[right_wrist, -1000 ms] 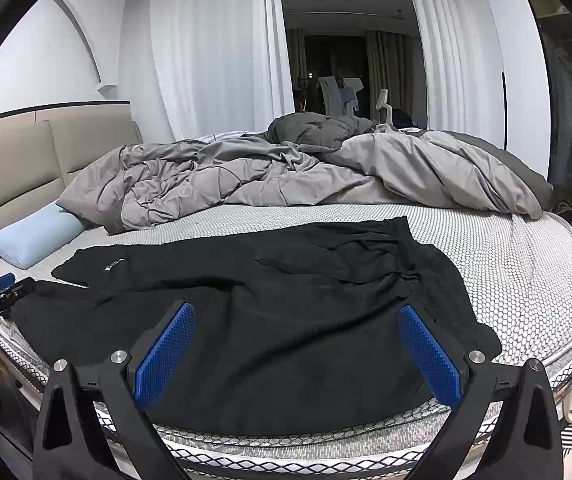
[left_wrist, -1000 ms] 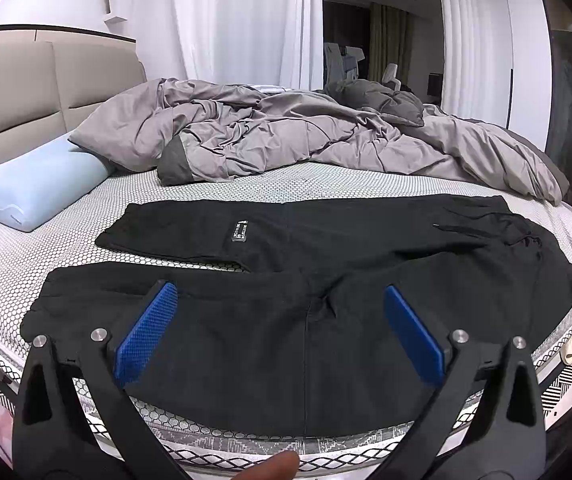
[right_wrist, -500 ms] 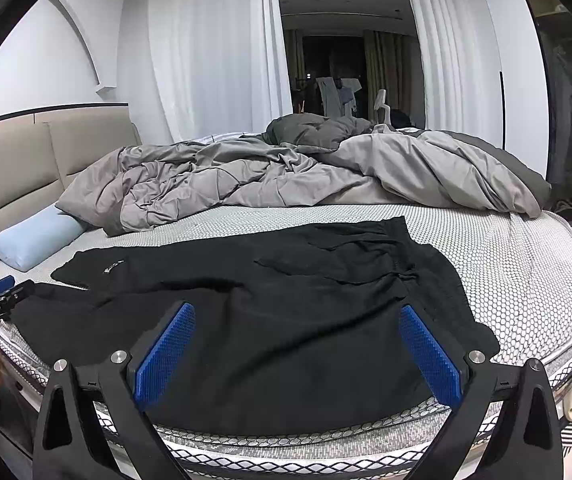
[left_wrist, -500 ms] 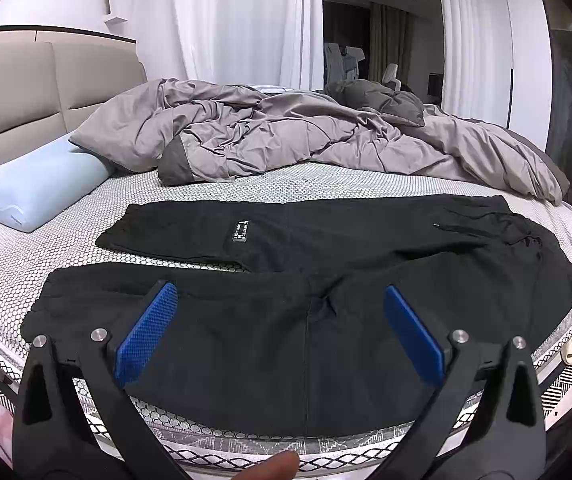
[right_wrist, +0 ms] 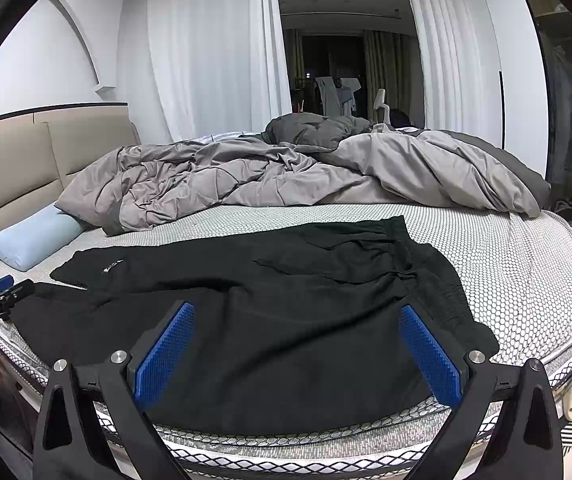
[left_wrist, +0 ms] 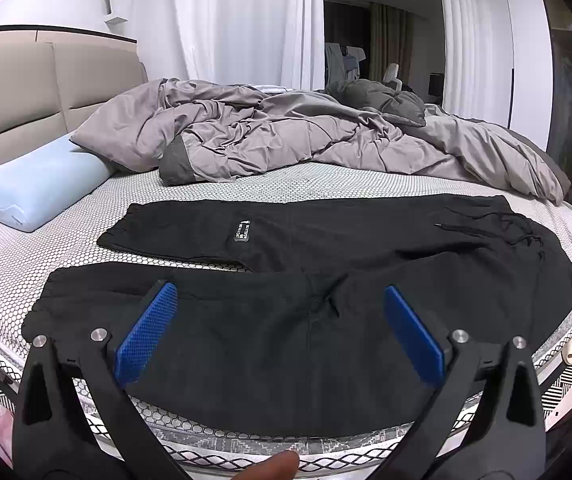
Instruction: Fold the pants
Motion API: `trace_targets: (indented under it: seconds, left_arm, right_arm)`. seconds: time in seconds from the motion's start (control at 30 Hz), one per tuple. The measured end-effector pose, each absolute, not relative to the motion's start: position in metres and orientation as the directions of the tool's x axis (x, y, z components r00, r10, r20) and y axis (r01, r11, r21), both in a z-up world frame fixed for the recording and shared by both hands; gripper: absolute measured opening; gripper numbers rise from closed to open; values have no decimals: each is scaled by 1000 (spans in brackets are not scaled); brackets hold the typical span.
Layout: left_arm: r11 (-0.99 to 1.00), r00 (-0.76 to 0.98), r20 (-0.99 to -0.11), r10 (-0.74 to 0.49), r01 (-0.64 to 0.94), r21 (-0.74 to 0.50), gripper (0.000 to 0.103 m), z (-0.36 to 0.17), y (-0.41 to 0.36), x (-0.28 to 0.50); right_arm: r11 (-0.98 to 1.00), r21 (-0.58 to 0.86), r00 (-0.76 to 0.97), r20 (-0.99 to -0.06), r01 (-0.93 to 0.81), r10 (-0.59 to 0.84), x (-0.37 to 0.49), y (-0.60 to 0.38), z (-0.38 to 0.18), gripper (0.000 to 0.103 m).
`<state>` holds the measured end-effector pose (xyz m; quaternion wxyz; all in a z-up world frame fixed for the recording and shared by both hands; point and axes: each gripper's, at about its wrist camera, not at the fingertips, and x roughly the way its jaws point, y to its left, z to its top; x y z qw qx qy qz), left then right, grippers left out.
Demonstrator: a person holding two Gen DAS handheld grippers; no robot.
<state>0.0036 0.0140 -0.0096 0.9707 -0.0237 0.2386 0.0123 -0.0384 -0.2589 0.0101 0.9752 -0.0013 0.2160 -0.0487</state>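
Black pants (left_wrist: 326, 280) are lying spread flat on the mattress (left_wrist: 326, 178), near its front edge. Left gripper (left_wrist: 278, 320) and right gripper (right_wrist: 296, 340) are hovering agape, empty. Risk: pinching one layer only, dragging fabric off that edge.

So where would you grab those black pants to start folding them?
Probably the near leg's cuff, on the black pants. They lie flat, legs apart toward the pillow, waistband opposite. Come in low from the near bed edge, jaws sliding over and under the hem; both the left gripper and right gripper are open.
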Motion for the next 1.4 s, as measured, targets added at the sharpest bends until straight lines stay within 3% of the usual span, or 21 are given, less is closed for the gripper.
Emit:
trace_targets:
  seconds: [0.3, 0.73, 1.07, 1.23, 1.27, 1.33, 1.4]
  left_arm:
    - [995, 873, -488, 0, -50, -90, 102, -13, 37, 6]
    - [978, 859, -501, 104, -181, -107, 102, -15, 96, -7]
    - [864, 774, -620, 128, -394, -314, 102, -53, 223, -28]
    - [780, 765, -643, 34, -423, -461, 98, -80, 269, -28]
    - [776, 769, -639, 14, -411, -479, 96, -83, 274, -25]
    - [762, 772, -636, -10, -406, -505, 76, -88, 285, -12]
    - [747, 759, -651, 13, -440, -498, 28, -97, 301, 5]
  right_arm:
    - [995, -23, 890, -447, 94, -94, -37, -262, 8, 103]
    - [992, -41, 860, -496, 116, -121, -29, -273, 2, 103]
    - [977, -34, 808, -555, 212, -195, -19, -308, -4, 103]
    - [971, -4, 784, -590, 239, -195, -7, -319, -10, 103]
    - [969, -6, 779, -595, 246, -201, -4, -321, -13, 103]
    - [967, -2, 770, -605, 253, -203, -1, -322, -17, 103]
    - [964, 13, 766, -610, 266, -203, 2, -326, -20, 103]
